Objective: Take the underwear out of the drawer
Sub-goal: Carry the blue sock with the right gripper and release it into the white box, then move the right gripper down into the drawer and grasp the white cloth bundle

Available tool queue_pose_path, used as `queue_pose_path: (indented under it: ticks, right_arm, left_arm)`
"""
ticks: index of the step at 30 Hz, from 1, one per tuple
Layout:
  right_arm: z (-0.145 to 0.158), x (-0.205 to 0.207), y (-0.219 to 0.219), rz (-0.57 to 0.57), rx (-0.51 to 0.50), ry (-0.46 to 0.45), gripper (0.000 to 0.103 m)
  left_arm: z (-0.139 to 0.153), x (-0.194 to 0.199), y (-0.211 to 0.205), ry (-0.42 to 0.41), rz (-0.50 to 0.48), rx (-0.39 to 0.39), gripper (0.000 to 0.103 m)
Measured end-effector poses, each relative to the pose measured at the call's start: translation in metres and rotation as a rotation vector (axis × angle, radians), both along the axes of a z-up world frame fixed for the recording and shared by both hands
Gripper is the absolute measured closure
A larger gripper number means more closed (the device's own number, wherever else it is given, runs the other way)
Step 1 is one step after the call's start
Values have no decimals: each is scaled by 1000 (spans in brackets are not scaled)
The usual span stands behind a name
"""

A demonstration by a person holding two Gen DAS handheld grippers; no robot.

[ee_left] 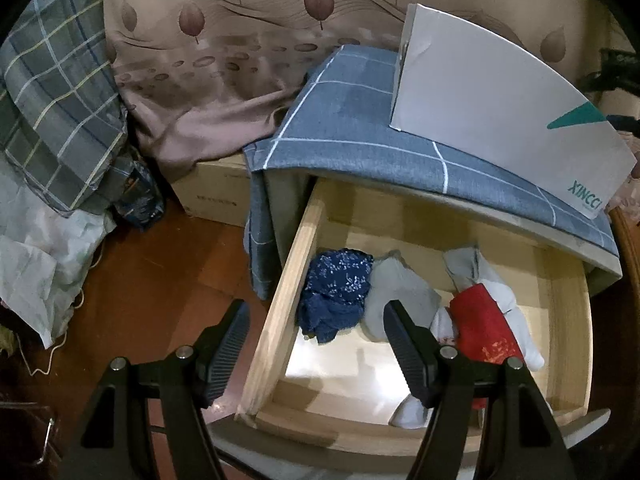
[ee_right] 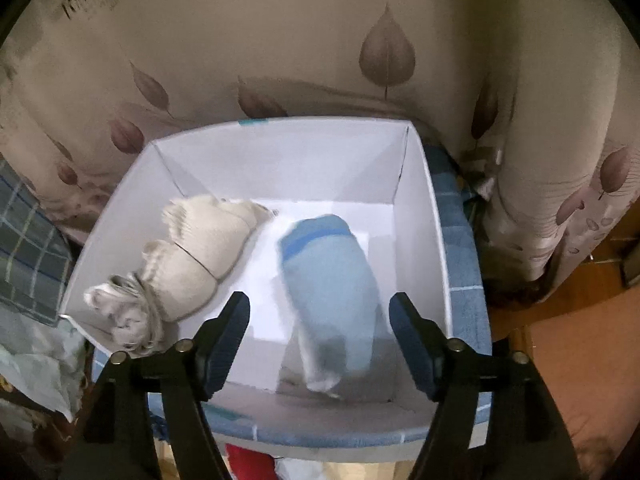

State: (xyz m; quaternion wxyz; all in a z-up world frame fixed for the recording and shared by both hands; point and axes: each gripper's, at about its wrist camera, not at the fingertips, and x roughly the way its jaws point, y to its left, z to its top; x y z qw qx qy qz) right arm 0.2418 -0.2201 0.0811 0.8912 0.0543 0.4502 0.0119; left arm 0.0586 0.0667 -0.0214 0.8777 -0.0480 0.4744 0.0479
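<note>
The pale wooden drawer (ee_left: 280,292) stands pulled out from under a cabinet covered with blue checked cloth (ee_left: 360,128), so its contents lie open to reach from above. The left gripper (ee_left: 316,344) hovers over the drawer's left wall with its jaws apart and nothing between them, I think ready to go down on the next piece. In the drawer I count four bundles: one dark blue patterned bundle (ee_left: 336,292), one grey piece (ee_left: 400,296), one red roll (ee_left: 486,324) and one white piece (ee_left: 516,312) partly under it. The open white cardboard box (ee_right: 420,216) sits on top of the cabinet, probably as the collecting place. The right gripper (ee_right: 320,340) hangs above it with jaws apart; the light blue rolled underwear (ee_right: 332,280) lies blurred below them, free of the pads. Beside it lies one cream knitted bundle (ee_right: 192,248), so two pieces are in the box.
</note>
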Motion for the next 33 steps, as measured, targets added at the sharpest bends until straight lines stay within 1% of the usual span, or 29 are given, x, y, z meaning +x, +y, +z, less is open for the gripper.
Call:
queue_pose_path:
  ticks: [3,5,8,10,12,14,17,18,19,20,22,24,28,33]
  right_arm:
    - [17,-19,-1,35,17,-6,33]
    - [25,-37,0,60,8,-1,33]
    - [26,-68,2,125,8,53,32]
    - [16,-90,4,165,0,125,32]
    - [0,-106,7,194,-11,195,29]
    - [-31,-121,11,215,-22,306,29]
    - [-74,-133,19,233,-38,429,29]
    - [-93,-137,23,237,-48,479,29]
    - [-107,-138,26,239,-47,511,29]
    - [-125,-139,29,236,-25,557,29]
    - [-149,-140,34,228,2,623,29]
    - [-169,-141,39,207,7,660,28]
    - [-196,-140,50,208,6,707,21]
    - [-226,-142,63,218,-21,753,20]
  left_arm:
    - [-2,1,4,14,13,-20,32]
    - [-4,2,8,25,28,-44,32]
    - [-7,3,16,35,58,-71,32]
    - [-6,2,18,35,64,-78,32]
    - [-6,2,18,33,67,-81,32]
    - [-6,2,19,34,66,-77,32]
    - [-7,2,19,37,63,-72,32]
    - [-7,2,19,38,64,-72,32]
    - [-7,2,19,41,63,-71,32]
    - [-7,2,19,44,62,-73,32]
    - [-8,3,21,46,64,-78,32]
    - [-9,3,23,46,71,-88,32]
    - [-9,3,25,44,75,-102,32]
    - [-10,3,24,44,65,-104,32]
